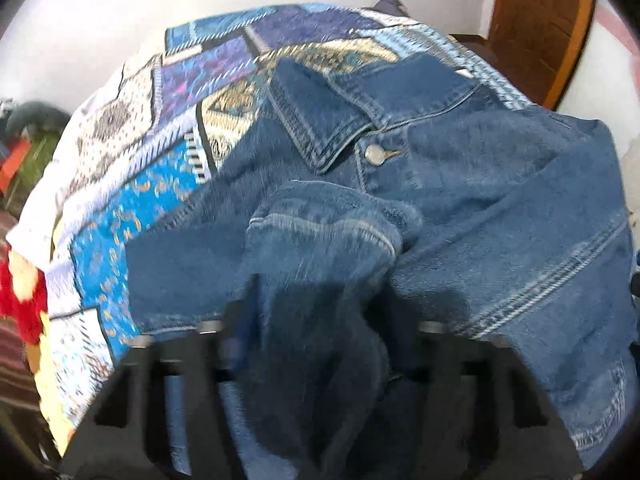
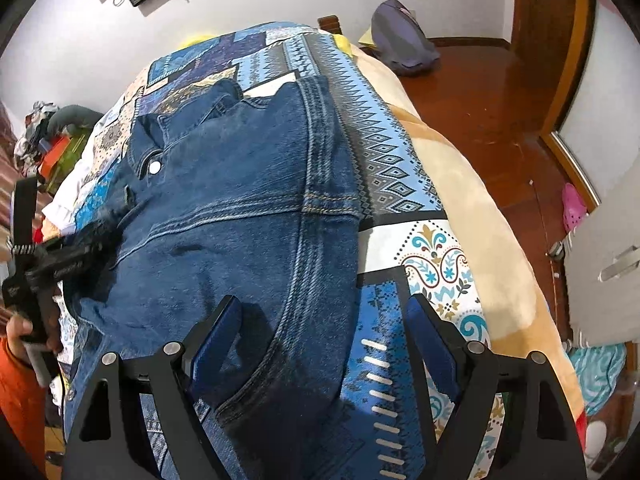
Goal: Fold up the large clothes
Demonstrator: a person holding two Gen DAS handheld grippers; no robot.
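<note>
One view only — jacket [image 1: 460,184] collar [image 1: 320,120].

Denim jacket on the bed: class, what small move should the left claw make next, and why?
Probably carry the sleeve farther across the denim jacket and lay it flat: the left claw appears to have the cuff bunched between its fingers, while the right claw hovers open.

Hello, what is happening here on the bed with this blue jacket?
A person is folding a denim jacket that lies on a patterned bedspread, using a hand-held gripper in each hand. The left gripper has a bunched sleeve between its fingers and seems to carry it over the jacket's front, near the collar and metal button. The right gripper is open, hovering over the jacket's right edge without gripping it. The fold looks unfinished.
</note>
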